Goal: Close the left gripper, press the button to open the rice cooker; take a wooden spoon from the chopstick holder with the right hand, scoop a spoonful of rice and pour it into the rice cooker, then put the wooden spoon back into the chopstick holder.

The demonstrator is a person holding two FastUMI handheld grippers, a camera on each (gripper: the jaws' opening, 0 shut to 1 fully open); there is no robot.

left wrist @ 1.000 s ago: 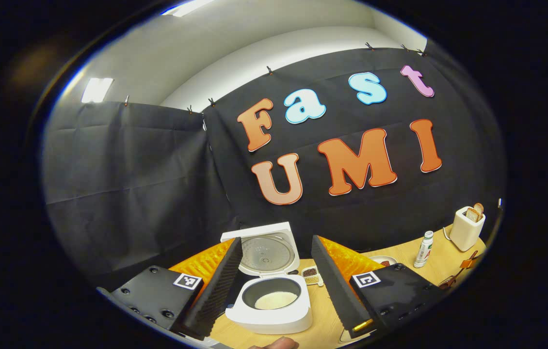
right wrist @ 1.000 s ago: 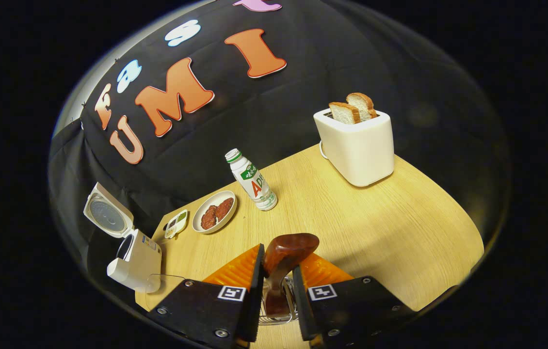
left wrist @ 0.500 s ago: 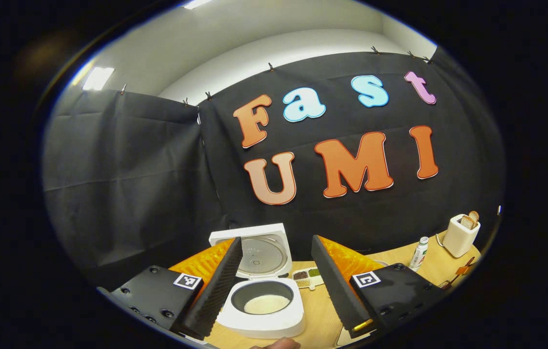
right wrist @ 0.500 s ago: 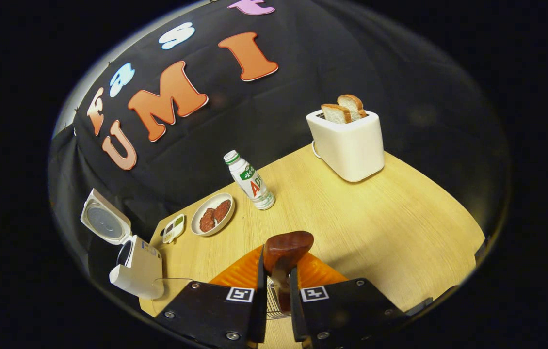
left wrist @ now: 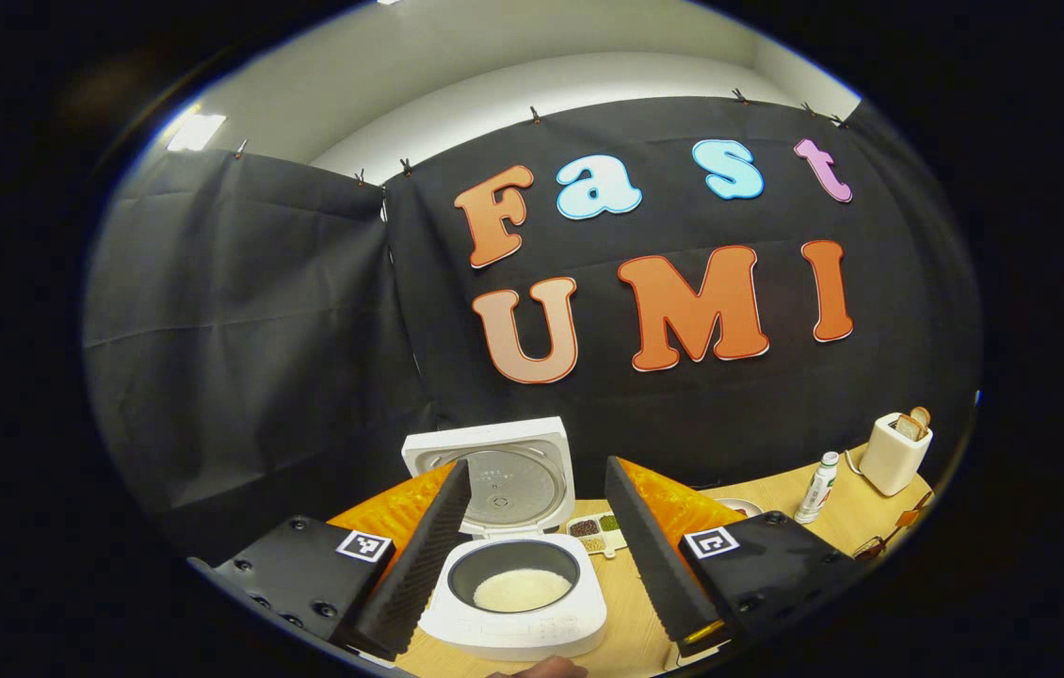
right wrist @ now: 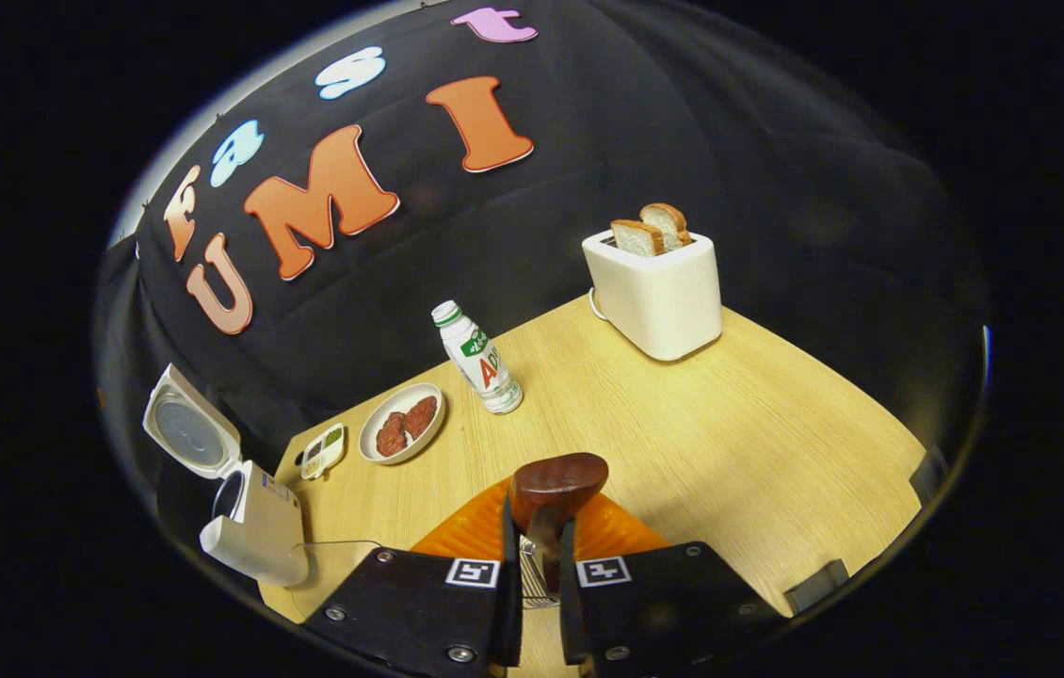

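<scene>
The white rice cooker stands open in the left gripper view, its lid raised at the back and white rice in the pot. My left gripper hangs above it, open, its fingers either side of the pot with nothing between them. In the right gripper view my right gripper is shut on the handle of the dark wooden spoon, whose bowl stands above the fingertips. The wire chopstick holder shows just below, between the fingers. The cooker sits far left there.
On the wooden table are a white toaster with two bread slices, a small bottle, a plate of reddish food and a small divided dish. A clear container stands beside the cooker.
The right gripper's fingers have closed tighter on the spoon handle and that view has drawn back from the table. The left gripper has shifted slightly over the cooker and stays open.
</scene>
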